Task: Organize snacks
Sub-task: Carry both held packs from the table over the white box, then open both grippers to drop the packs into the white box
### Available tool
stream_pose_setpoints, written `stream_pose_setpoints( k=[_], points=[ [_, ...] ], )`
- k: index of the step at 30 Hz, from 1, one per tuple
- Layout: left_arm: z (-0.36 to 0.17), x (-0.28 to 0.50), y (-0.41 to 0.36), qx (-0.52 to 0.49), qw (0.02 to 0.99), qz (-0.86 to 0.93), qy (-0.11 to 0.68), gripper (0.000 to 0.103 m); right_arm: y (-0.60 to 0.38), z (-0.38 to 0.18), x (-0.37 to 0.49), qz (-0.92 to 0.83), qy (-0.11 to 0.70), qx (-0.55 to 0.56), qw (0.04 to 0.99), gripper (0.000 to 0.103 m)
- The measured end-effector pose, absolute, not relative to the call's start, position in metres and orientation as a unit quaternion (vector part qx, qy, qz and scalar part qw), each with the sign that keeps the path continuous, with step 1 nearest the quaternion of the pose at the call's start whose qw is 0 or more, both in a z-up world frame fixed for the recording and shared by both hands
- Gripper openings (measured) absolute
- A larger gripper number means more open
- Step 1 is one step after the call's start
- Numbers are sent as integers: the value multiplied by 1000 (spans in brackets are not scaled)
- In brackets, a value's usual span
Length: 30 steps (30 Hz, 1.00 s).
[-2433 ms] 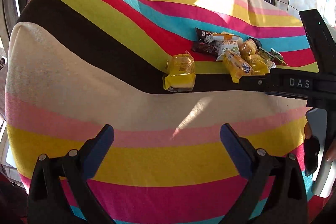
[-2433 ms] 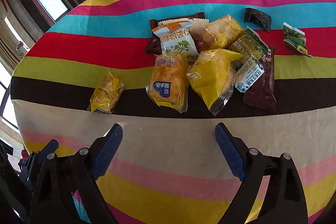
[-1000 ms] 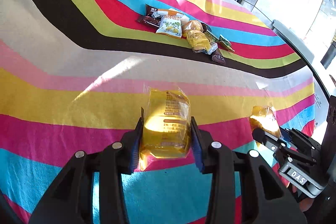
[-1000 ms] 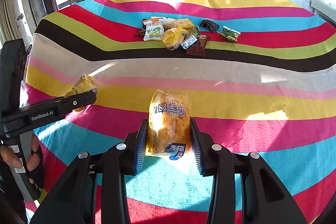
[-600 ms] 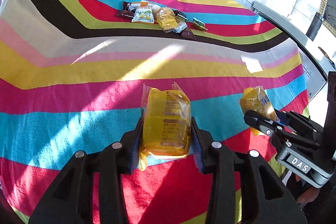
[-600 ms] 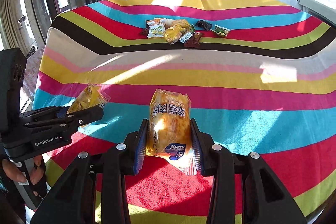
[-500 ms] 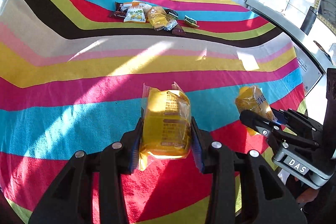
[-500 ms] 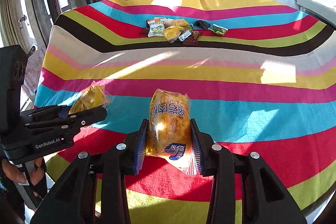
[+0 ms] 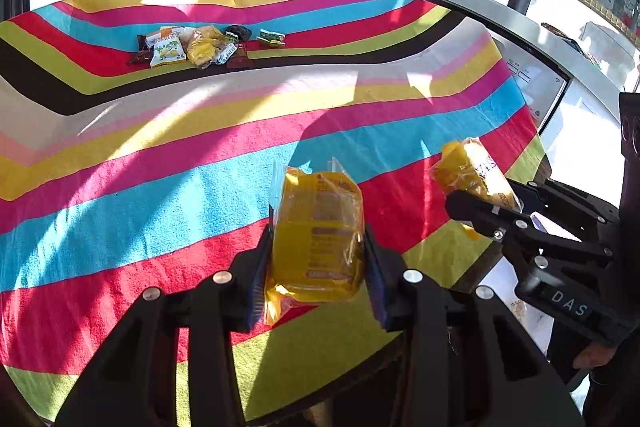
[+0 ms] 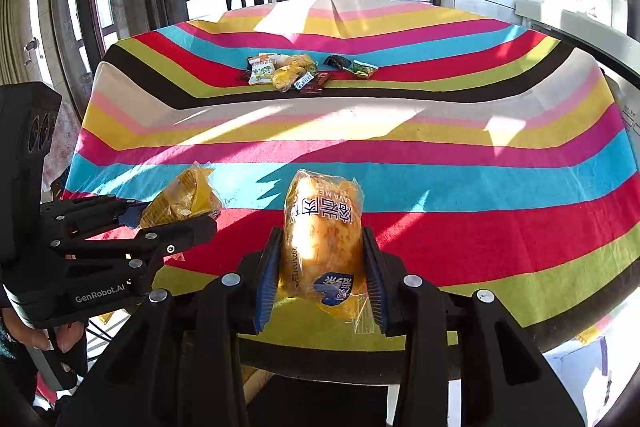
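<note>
My left gripper [image 9: 316,263] clamps a yellow pack [image 9: 316,239], my right gripper [image 10: 320,267] an orange bun pack [image 10: 322,239]; the snack pile [image 10: 296,73] lies far ahead, presumably sorting them apart.

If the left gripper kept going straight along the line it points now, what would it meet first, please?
Probably the striped tablecloth itself. The left gripper, shut on a yellow snack packet, angles down toward bare cloth near the table's front edge. The snack pile lies far beyond; depth is hard to judge.
</note>
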<state>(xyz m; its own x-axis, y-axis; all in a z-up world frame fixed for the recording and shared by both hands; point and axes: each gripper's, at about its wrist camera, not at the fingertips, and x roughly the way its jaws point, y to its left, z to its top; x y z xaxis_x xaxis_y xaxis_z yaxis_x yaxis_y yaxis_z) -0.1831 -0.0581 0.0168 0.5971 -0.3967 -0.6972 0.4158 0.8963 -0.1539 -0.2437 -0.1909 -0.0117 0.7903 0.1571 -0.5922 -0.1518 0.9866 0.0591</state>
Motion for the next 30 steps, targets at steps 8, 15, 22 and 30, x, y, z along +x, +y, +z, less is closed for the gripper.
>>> stream_pose_setpoints(
  k=[8, 15, 22, 30],
  points=[
    [23, -214, -121, 64, 876, -291, 379, 41, -243, -15, -289, 21, 302, 6, 953, 39],
    [23, -239, -193, 122, 844, -362, 376, 41, -295, -27, -323, -39, 305, 43, 951, 39],
    [12, -257, -251, 164, 804, -423, 385, 41, -332, -48, -349, -90, 319, 78, 940, 39],
    [-10, -275, -307, 213, 761, -462, 402, 41, -370, -74, -371, -134, 336, 119, 925, 39]
  ],
)
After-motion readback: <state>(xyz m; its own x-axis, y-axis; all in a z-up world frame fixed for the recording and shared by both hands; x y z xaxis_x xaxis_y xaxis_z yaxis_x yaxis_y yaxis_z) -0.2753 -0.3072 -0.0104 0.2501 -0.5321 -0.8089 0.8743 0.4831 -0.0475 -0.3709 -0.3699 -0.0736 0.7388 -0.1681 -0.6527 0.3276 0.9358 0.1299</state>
